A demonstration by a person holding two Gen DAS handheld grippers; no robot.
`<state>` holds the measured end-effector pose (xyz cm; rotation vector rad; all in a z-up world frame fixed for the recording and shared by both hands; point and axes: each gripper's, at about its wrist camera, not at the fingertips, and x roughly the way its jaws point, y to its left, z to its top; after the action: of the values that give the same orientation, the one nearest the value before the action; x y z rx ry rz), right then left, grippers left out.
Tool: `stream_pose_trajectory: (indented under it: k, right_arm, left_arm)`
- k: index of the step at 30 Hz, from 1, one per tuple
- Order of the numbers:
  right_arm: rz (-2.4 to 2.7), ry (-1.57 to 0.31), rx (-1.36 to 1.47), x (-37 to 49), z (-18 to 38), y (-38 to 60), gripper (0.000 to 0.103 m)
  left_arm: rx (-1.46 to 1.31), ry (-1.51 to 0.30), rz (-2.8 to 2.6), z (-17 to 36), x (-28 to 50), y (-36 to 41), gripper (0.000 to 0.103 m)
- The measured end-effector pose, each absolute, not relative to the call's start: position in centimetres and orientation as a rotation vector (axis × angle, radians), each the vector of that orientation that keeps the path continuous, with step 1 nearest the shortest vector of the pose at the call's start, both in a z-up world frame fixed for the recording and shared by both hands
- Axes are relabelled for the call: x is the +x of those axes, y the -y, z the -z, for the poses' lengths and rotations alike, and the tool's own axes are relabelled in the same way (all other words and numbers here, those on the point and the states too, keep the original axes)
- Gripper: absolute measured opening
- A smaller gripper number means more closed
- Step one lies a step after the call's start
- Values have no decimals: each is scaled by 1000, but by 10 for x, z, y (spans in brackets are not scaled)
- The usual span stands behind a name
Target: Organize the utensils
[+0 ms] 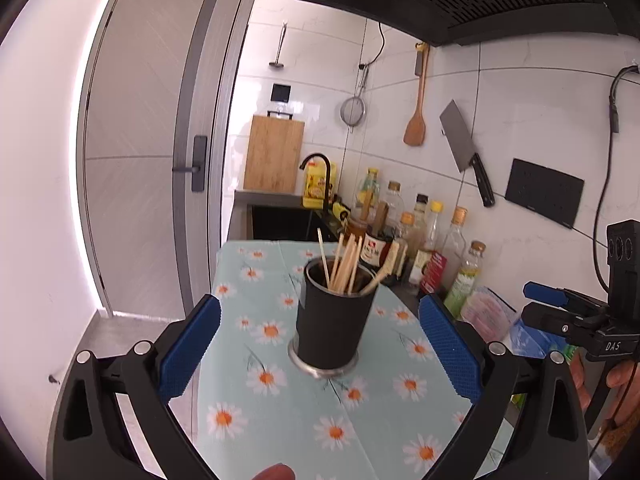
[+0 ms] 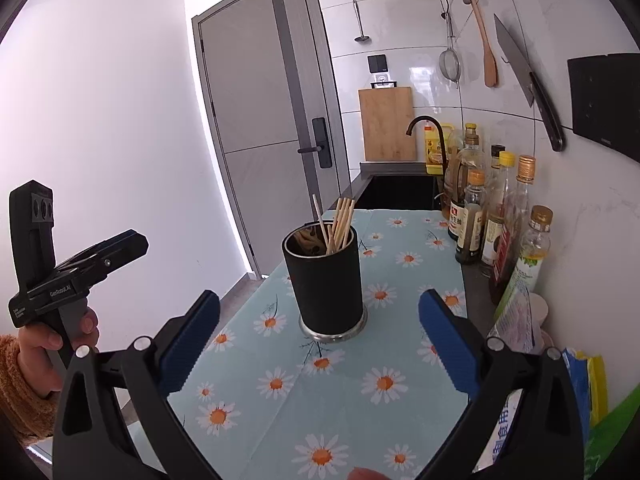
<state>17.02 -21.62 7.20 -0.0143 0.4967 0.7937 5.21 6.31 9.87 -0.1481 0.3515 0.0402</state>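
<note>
Both the left gripper point(image 1: 320, 344) and right gripper point(image 2: 320, 340) are hanging with jaws spread and empty, the chopsticks point(image 1: 344, 264) seemingly already sitting in the holder point(image 2: 323, 280) ahead, so little is remaining beyond withdrawing.

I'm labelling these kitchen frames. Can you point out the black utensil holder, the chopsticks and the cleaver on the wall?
black utensil holder point(image 1: 334, 326), left wrist view, front of its wall
chopsticks point(image 2: 342, 222), right wrist view, shafts above the rim
cleaver point(image 1: 456, 136), left wrist view, flat of the blade
</note>
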Motion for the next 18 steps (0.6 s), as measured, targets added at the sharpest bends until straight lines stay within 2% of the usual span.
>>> stream_pose_trajectory:
  k: [18]
  right_arm:
    - [-714, -566, 2, 95, -23, 252, 98]
  left_arm:
    - [-153, -495, -51, -38, -9, -14, 97]
